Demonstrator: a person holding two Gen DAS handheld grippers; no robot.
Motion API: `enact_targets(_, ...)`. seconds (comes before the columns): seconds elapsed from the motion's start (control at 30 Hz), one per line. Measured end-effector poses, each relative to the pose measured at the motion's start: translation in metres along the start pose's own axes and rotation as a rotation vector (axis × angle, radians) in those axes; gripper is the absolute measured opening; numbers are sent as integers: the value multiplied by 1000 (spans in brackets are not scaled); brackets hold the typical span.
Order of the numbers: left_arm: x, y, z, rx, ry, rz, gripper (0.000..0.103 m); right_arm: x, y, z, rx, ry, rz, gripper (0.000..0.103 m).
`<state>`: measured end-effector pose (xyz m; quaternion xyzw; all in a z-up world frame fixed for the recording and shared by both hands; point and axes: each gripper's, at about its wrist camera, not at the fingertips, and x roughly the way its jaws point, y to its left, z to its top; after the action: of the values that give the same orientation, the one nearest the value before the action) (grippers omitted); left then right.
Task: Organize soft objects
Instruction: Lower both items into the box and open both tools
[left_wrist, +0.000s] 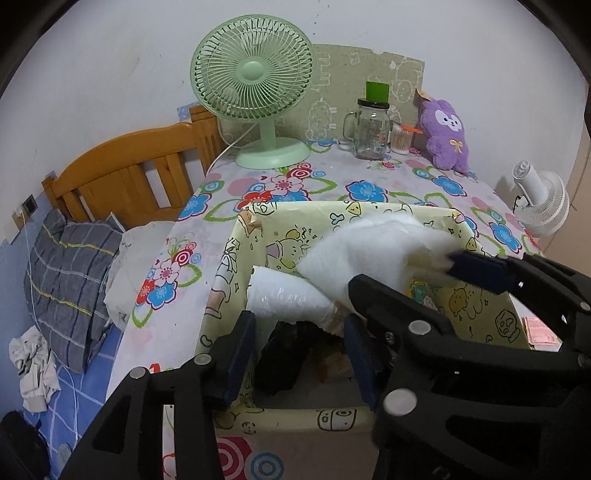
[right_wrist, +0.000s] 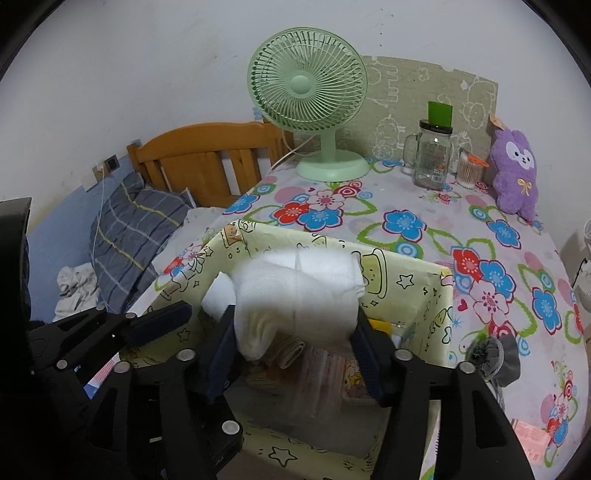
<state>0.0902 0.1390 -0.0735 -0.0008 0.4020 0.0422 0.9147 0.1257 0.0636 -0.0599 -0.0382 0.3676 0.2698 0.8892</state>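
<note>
A yellow cartoon-print box stands open on the flowered table. My right gripper hangs over it with a blurred white foam sheet loosely rolled between its spread fingers. The pads do not clearly pinch it. In the left wrist view the same gripper comes in from the right, with the foam sheet above the box. My left gripper is open over the box's near side, nothing between its fingers. In the box lie a white wrapped pack and a black item. A purple plush leans at the back right.
On the table's far side stand a green fan, a glass jar mug and a cotton-swab tub. A grey fabric piece lies right of the box. A bed with a checked pillow is left, a white fan right.
</note>
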Motion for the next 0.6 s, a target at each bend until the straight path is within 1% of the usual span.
enact_targets(0.03,-1,-1,0,2,-2,0,56,-1,-1,0,2,-1,-9,75)
enact_targets(0.17,-3,-5,0,13,-7,-1,57,-4,-5,0,6,6,-19,79)
enact_targets(0.23,-5,-6,0,17,-14,-3,58,-7,-7,-1,5,2,-33,83)
enact_targets(0.4,-14,-10,-1,13,-32,-19,65,-19,-10,-2,-2,-22,-57,93)
enact_targets(0.43,-17,-10,-1,7,-36,-25,69,-22,-10,-2,-2,-29,-61,95)
enact_targets(0.47,-19,-9,-1,4,-41,-28,71,-24,-10,-3,-1,-35,-63,96)
enact_targets(0.6,-26,-14,-1,5,-59,-22,72,-33,-13,-3,9,-46,-55,97)
